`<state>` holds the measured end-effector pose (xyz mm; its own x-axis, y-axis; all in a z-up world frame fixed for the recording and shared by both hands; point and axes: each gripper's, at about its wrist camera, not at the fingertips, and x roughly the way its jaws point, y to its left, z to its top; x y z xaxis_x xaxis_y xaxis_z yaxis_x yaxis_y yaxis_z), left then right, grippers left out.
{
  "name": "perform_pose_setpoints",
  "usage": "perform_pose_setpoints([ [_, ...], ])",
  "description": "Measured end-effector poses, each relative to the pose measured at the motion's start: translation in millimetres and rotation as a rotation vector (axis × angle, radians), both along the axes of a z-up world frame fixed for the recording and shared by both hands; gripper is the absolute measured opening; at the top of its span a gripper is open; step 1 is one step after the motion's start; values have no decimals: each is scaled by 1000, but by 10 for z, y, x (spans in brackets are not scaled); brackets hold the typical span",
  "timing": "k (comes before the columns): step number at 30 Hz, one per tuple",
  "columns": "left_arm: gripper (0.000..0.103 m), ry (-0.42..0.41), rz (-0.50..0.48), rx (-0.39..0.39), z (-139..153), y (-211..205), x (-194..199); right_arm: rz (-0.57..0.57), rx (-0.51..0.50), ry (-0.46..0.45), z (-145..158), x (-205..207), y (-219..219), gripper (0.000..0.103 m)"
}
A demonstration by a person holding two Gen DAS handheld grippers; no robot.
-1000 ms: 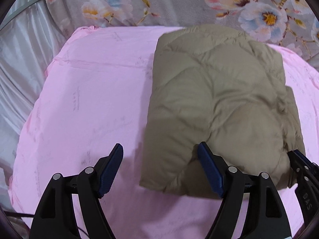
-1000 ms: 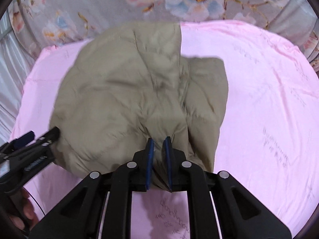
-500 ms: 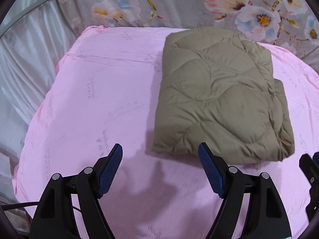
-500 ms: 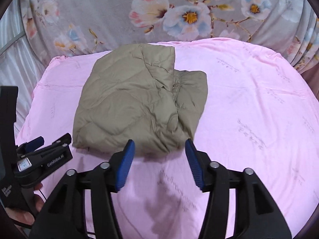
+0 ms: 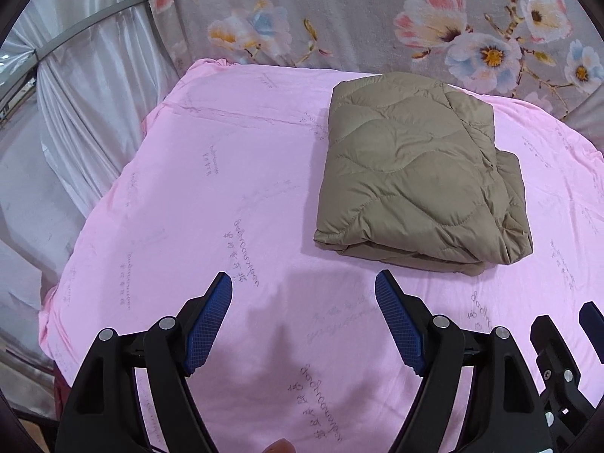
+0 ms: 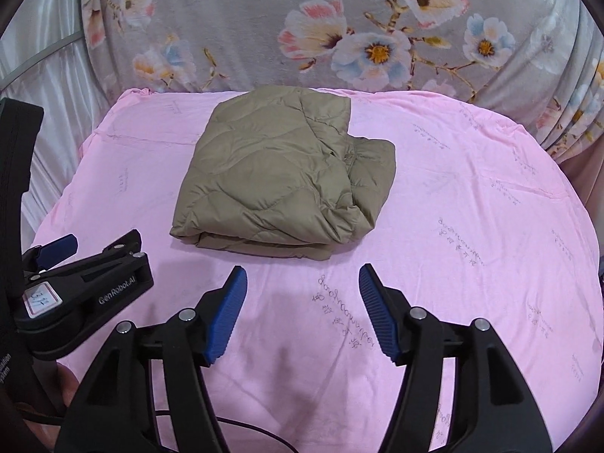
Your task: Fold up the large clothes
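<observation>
Jacket (image 6: 281, 173) lies folded on the pink sheet (image 6: 472, 226), toward its far side; left gripper (image 5: 302, 321) hangs empty, jaws apart; right gripper (image 6: 302, 313) has just been opening, nothing between; withdraw cleanly without snagging the bundle.

The folded brown jacket (image 6: 279, 181) is sitting in the middle of the pink sheet (image 6: 472, 226), toward the far side, taking up that spot. Bare sheet is lying all around it, left, right and near. The flowered curtain (image 6: 264, 30) is closing off the far edge.
</observation>
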<state>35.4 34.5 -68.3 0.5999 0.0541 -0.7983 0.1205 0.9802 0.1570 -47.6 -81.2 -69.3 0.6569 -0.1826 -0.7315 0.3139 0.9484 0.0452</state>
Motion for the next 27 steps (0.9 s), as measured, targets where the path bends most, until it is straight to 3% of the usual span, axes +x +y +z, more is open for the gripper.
perform_pose_setpoints([
  [27,77,-4,-2,21,-1,78,-78,3,-3,21,-24,10,168,60],
])
